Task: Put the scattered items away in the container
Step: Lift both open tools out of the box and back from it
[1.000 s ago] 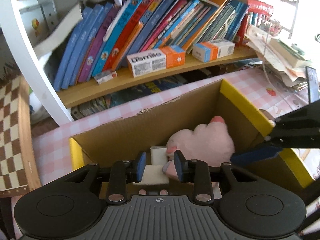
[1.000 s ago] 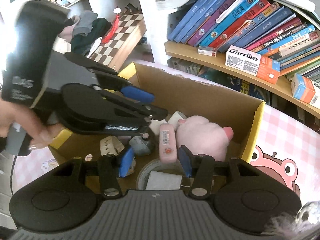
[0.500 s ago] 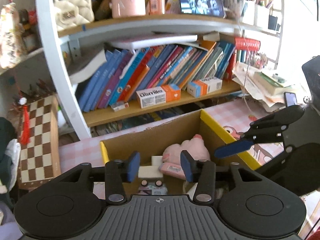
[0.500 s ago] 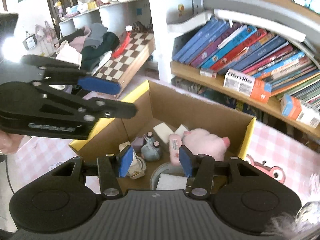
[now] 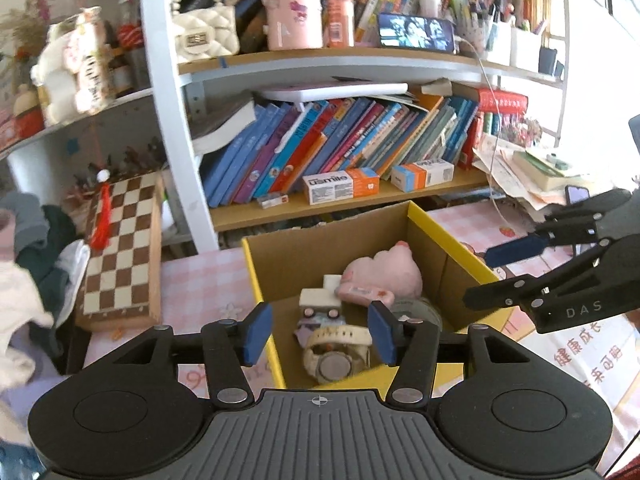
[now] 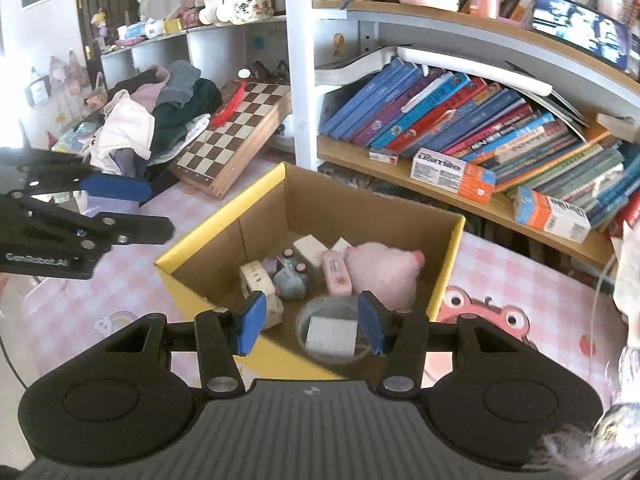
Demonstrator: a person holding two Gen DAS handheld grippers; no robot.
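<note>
A cardboard box with yellow rims [image 5: 444, 236] [image 6: 208, 232] stands on the pink checked table. Inside lie a pink plush pig [image 5: 384, 272] [image 6: 380, 268], a pink case [image 5: 360, 292] [image 6: 336, 272], a white block [image 5: 318, 298] [image 6: 308, 246], a small toy car [image 5: 318, 314] [image 6: 290, 276], a wristwatch [image 5: 332, 354], a cream box [image 6: 260, 280] and a round tin with a white card [image 6: 332, 334]. My left gripper [image 5: 320, 334] is open and empty, above the box's near side. My right gripper [image 6: 310, 322] is open and empty, above the opposite rim. Each gripper shows in the other's view.
A bookshelf with leaning books [image 5: 340, 144] and toothpaste cartons [image 5: 340, 186] [image 6: 452, 174] stands behind the box. A chessboard [image 5: 120, 252] [image 6: 236, 132] and a clothes pile [image 6: 152, 120] lie to the left. Stacked papers [image 5: 536, 176] sit at the right.
Both grippers have pulled back and up out of the box and opened wider. The pink case now lies in the box beside the plush pig.
</note>
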